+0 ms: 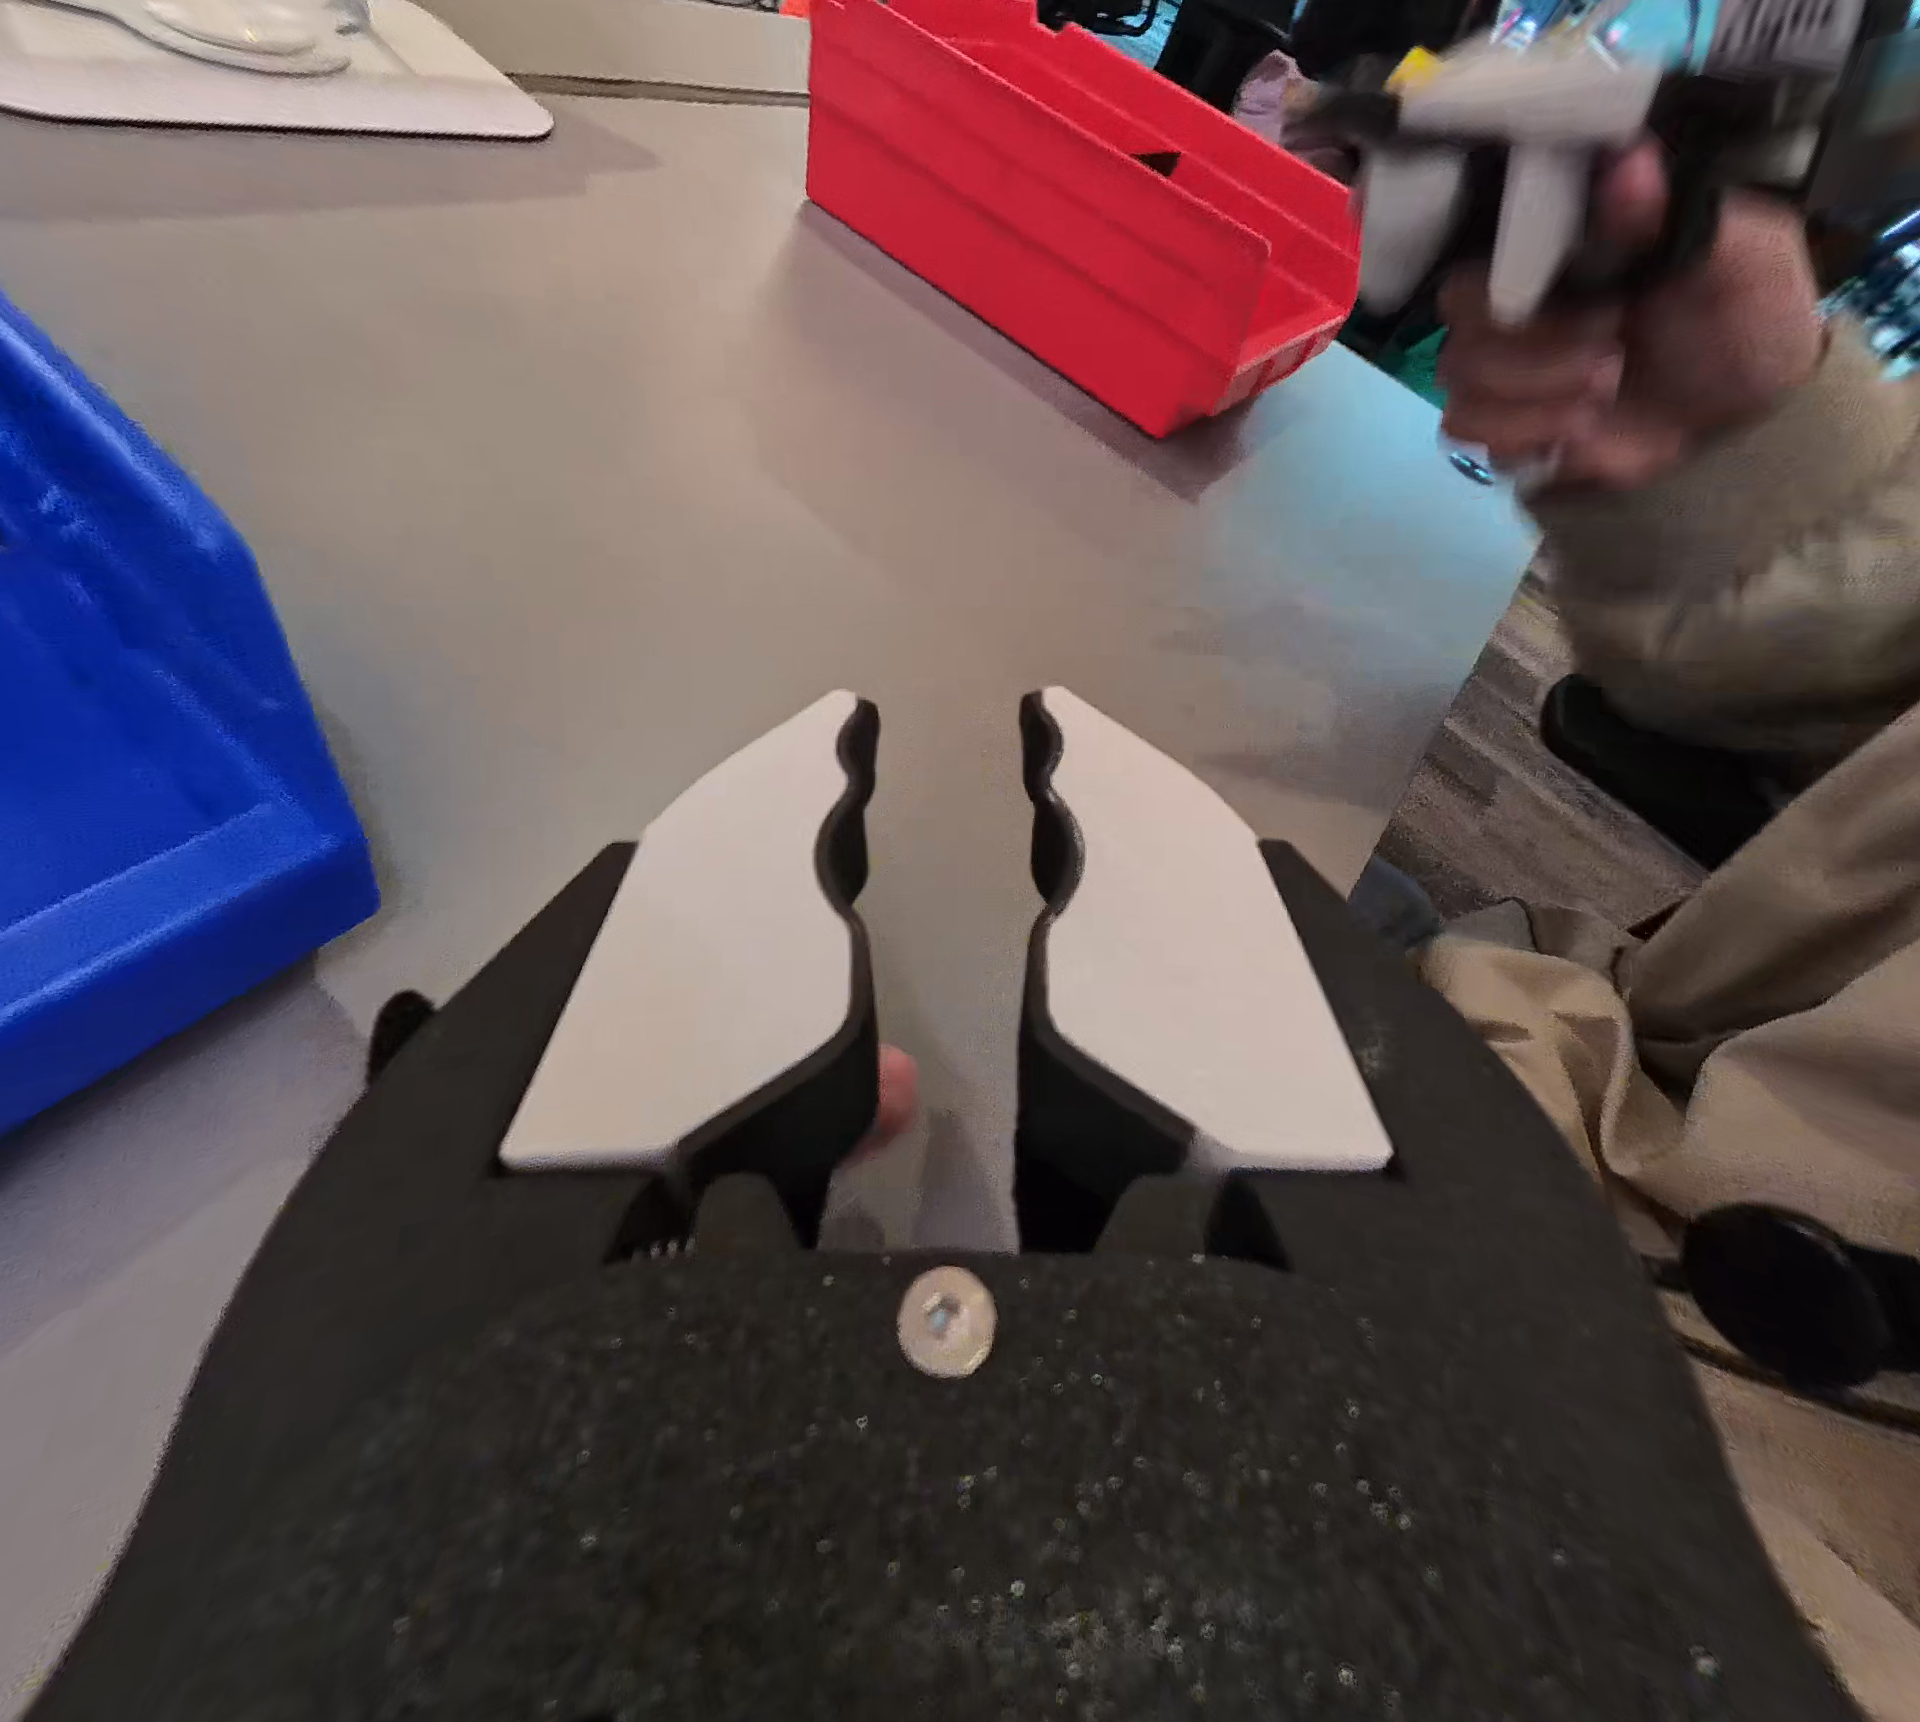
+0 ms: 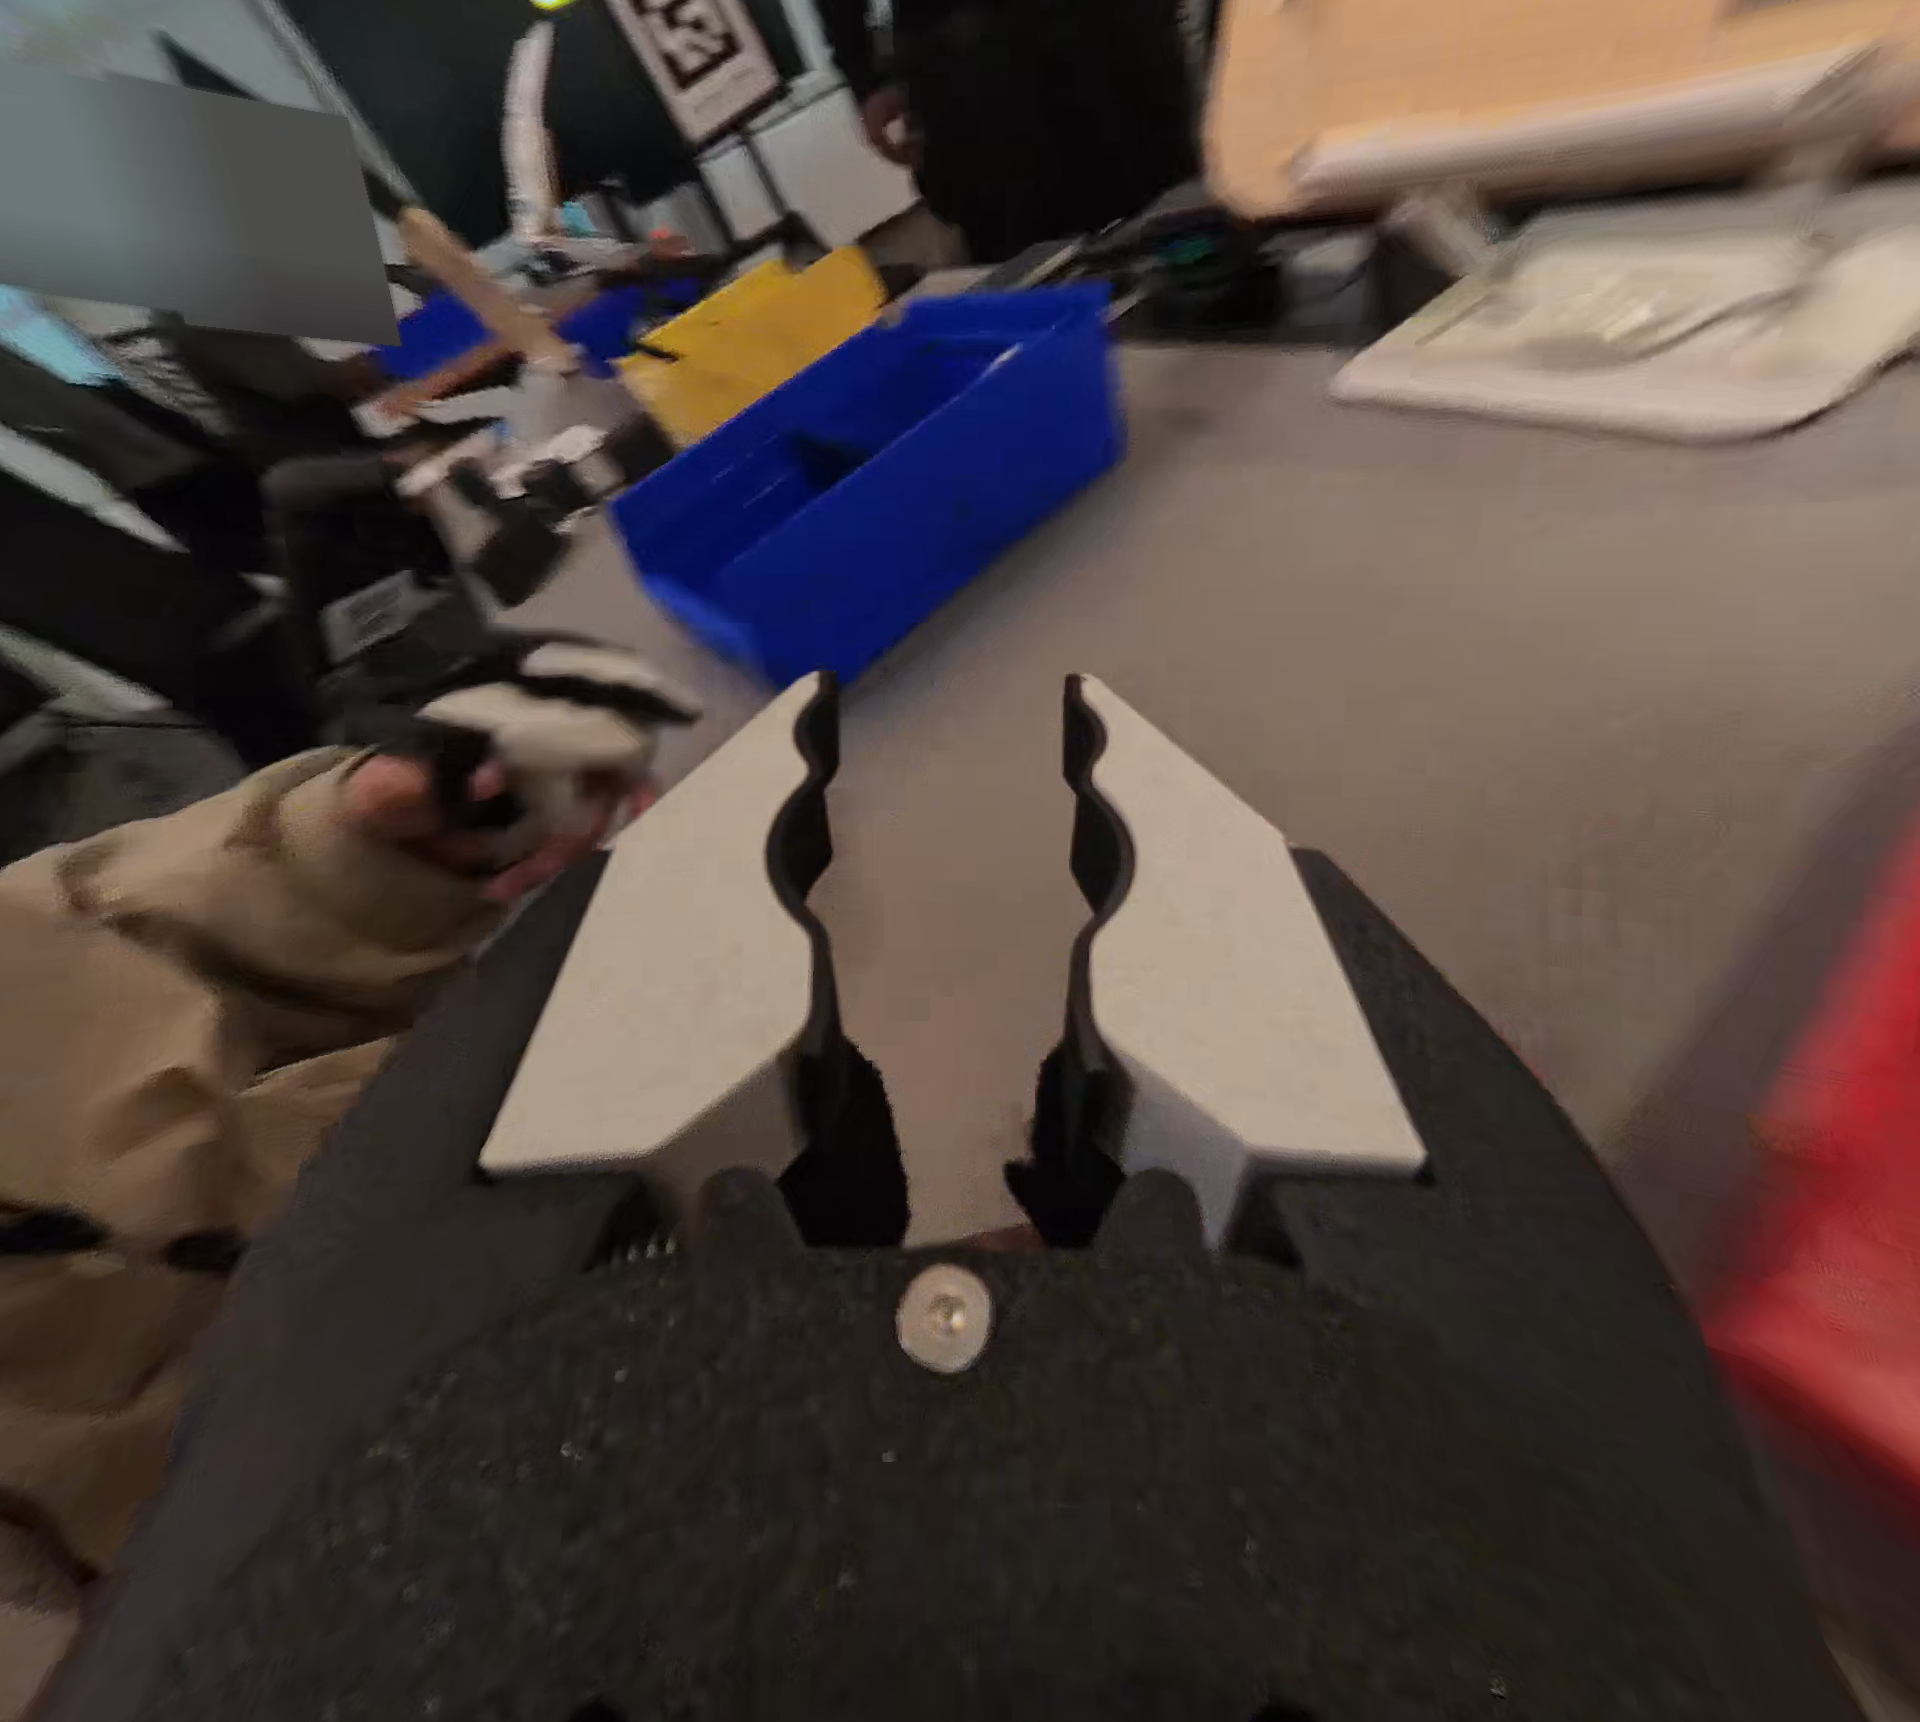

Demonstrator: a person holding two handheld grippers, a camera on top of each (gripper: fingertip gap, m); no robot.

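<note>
My left gripper (image 1: 949,708) is open and empty, low over the bare grey table (image 1: 623,425). A blue bin (image 1: 135,737) stands close at its left and a red bin (image 1: 1049,197) farther off at the right. My right gripper (image 2: 949,690) is open and empty above the table (image 2: 1351,633), facing the blue bin (image 2: 883,477). A blurred red shape (image 2: 1849,1205), likely the red bin, is at its right edge. The right gripper also shows blurred in the left wrist view (image 1: 1475,218), held in a hand above the table's right edge.
A white monitor base (image 1: 260,51) lies at the table's back left; it also shows in the right wrist view (image 2: 1621,342). A yellow bin (image 2: 758,332) sits behind the blue one. A beige sleeve (image 1: 1714,633) hangs past the table's right edge. Cluttered floor and furniture lie beyond. There is about 20 cm between the tips of the two grippers.
</note>
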